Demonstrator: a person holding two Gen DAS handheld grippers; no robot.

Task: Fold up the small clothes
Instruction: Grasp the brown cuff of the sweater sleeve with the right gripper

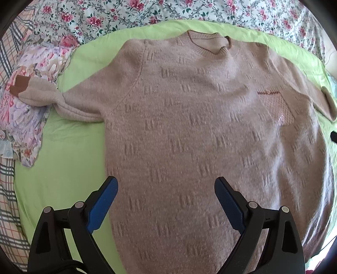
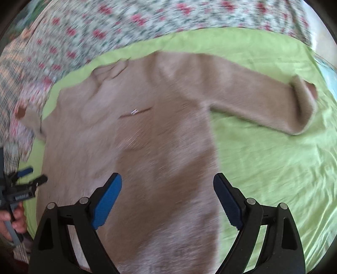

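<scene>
A small beige knit sweater (image 1: 189, 126) lies flat, front up, on a light green sheet (image 1: 69, 160), neck away from me. Its left sleeve (image 1: 69, 103) stretches out to the left, twisted, with a brown cuff. Its right sleeve (image 2: 263, 105) stretches out to the right in the blurred right wrist view. My left gripper (image 1: 166, 189) is open and empty above the sweater's lower left body. My right gripper (image 2: 167, 187) is open and empty above the sweater's (image 2: 147, 147) lower right side. The left gripper also shows in the right wrist view (image 2: 31, 175), at the far left.
A floral bedcover (image 1: 147, 12) lies beyond the green sheet. A crumpled pale floral garment (image 1: 31, 88) lies at the left under the sleeve's cuff. Plaid fabric (image 1: 8, 189) borders the far left. Bare green sheet (image 2: 273, 179) spreads to the right of the sweater.
</scene>
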